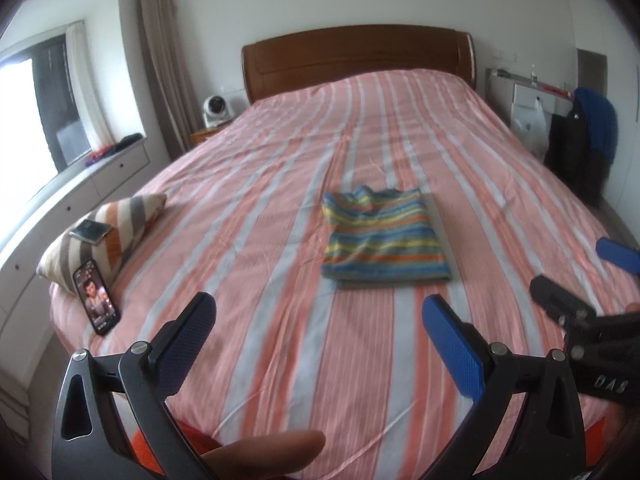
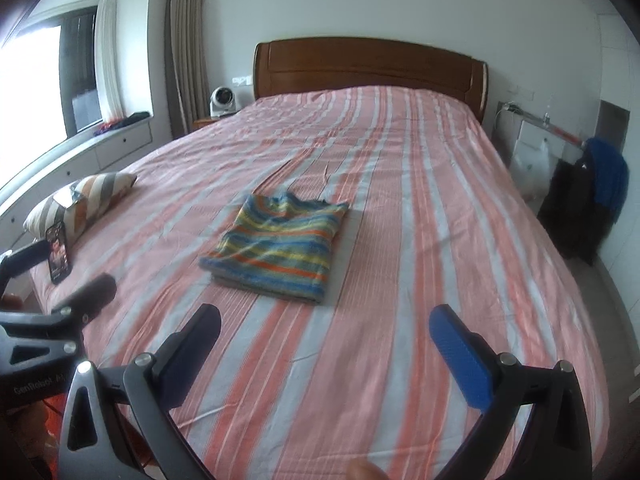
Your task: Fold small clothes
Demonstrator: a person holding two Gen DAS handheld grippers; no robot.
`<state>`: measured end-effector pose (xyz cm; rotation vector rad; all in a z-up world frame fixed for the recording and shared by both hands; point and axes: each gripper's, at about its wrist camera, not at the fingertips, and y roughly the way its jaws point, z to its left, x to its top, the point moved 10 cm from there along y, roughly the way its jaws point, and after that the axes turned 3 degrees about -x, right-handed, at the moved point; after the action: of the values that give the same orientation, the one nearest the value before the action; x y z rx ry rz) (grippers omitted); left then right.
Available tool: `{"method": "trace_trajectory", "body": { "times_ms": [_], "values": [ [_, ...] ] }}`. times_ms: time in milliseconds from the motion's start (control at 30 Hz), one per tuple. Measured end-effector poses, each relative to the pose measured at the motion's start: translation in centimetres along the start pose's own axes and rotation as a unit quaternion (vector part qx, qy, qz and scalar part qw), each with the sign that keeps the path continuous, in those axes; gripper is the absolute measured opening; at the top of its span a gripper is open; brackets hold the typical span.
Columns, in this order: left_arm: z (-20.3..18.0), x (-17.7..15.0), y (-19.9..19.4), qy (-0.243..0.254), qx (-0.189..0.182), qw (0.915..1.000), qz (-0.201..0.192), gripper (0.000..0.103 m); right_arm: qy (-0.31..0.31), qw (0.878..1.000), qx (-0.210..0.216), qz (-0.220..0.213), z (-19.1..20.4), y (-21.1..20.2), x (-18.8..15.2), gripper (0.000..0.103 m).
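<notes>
L gripper (image 1: 318, 330): jaws wide apart, nothing held, hovering over bed (image 1: 280, 360) near foot. R gripper (image 2: 324, 342): same, apart, empty. Striped garment (image 1: 386, 236) ahead of both, btwn them, well apart from tips; lies flat, looks already folded into rectangle. Phone (image 1: 97, 297) + pillow (image 1: 108, 232) far left of L. Risk: re-grabbing top layer only would undo fold; loose collar edge at far side may snag.
</notes>
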<state>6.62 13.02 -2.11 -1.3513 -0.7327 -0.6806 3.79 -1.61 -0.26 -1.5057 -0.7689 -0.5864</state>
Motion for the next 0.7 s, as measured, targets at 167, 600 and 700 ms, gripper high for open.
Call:
{"method": "trace_trajectory", "body": {
  "times_ms": [167,600,700],
  "values": [
    [-0.2,-0.3,0.4,-0.003,-0.005,0.9999,0.012,0.103,-0.004,1.000,-0.009,0.007,0.0,0.2,-0.3,0.103],
    [0.2,-1.1,1.1,-0.025,-0.014,0.9977,0.061,0.103,0.009,0.997,0.009,0.075,0.7,1.1,-0.6,0.103],
    [0.6,-1.2,1.1,-0.039,-0.026,0.9959,0.077,0.103,0.020,0.995,0.019,0.094,0.8,1.4,-0.3,0.103]
  ]
}}
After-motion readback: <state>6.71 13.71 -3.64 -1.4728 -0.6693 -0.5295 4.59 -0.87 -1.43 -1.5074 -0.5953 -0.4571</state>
